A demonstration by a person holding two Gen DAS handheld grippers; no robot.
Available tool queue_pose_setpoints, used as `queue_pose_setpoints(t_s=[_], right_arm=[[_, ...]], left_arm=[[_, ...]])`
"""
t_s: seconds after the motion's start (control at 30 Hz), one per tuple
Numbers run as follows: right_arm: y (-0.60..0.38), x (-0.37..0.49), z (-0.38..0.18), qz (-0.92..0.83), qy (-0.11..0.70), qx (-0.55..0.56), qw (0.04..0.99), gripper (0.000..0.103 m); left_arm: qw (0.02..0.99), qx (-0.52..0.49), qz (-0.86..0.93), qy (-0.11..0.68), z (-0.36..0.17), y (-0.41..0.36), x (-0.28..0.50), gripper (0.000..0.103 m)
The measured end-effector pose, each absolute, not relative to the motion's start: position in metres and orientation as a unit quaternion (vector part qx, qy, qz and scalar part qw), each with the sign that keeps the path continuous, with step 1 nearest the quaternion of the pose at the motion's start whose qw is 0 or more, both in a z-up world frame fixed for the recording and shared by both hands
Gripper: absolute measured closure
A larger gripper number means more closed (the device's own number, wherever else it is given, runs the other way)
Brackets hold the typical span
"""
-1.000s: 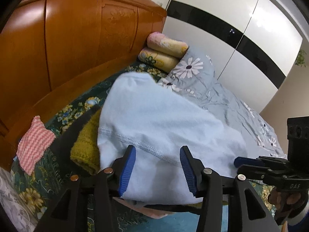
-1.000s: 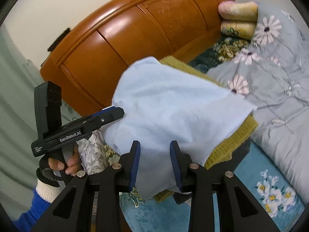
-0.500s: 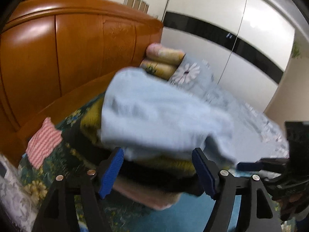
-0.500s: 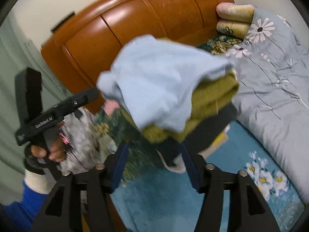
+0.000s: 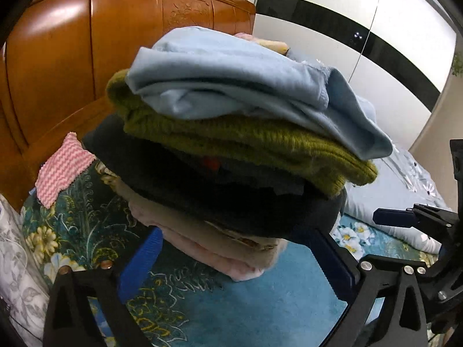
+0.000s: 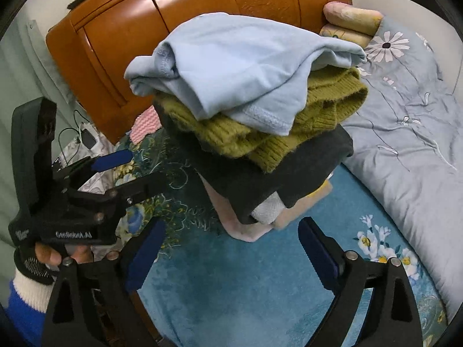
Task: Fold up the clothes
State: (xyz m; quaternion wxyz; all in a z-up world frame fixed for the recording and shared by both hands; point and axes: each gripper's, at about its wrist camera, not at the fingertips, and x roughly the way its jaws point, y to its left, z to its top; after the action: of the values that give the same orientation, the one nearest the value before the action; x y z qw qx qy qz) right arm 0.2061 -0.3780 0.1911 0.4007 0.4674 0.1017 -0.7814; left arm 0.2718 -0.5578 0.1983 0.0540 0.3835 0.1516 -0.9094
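A stack of folded clothes sits on the bed: a light blue garment [image 5: 231,72] [image 6: 237,66] on top, an olive knit sweater [image 5: 249,144] [image 6: 318,110] under it, a dark garment [image 5: 202,190] [image 6: 277,173] below, and pink and beige pieces [image 5: 220,248] [image 6: 249,231] at the bottom. My left gripper [image 5: 234,263] is open, its blue pads either side of the stack's base, holding nothing. My right gripper [image 6: 231,248] is open and empty, just in front of the stack. The left gripper also shows in the right wrist view [image 6: 86,173].
The bed has a teal floral sheet [image 6: 260,283]. A wooden headboard [image 5: 72,57] stands behind. A pink zigzag cloth [image 5: 62,167] lies by the headboard. A grey daisy quilt [image 6: 405,115] and rolled pillows [image 6: 350,20] lie right. A wardrobe [image 5: 361,43] is beyond.
Both grippers opened wide, let go of the light blue garment and dropped lower and back. The garment now lies loosely on top of the stack.
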Motion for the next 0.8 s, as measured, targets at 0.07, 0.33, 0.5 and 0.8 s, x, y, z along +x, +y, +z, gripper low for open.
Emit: queue_pose_setpoints(t_s=[0.07, 0.33, 0.5, 0.8], right_arm=[[-0.378, 0.207, 0.191, -0.785, 0.103, 0.462, 0.399, 0.009], [-0.378, 0.218, 0.19, -0.805, 0.099, 0.427, 0.399, 0.006], [-0.377, 0.222, 0.189, -0.82, 0.096, 0.409, 0.389, 0.005], [-0.376, 0.226, 0.179, -0.825, 0.099, 0.406, 0.382, 0.0]], left_arm=[[0.057, 0.375, -0.911, 0.162, 0.197, -0.557, 0.276, 0.0], [0.088, 0.361, -0.907, 0.2, 0.184, -0.566, 0.285, 0.0], [0.092, 0.362, -0.904, 0.209, 0.175, -0.565, 0.288, 0.0], [0.097, 0.321, -0.915, 0.226, 0.171, -0.564, 0.3, 0.0]])
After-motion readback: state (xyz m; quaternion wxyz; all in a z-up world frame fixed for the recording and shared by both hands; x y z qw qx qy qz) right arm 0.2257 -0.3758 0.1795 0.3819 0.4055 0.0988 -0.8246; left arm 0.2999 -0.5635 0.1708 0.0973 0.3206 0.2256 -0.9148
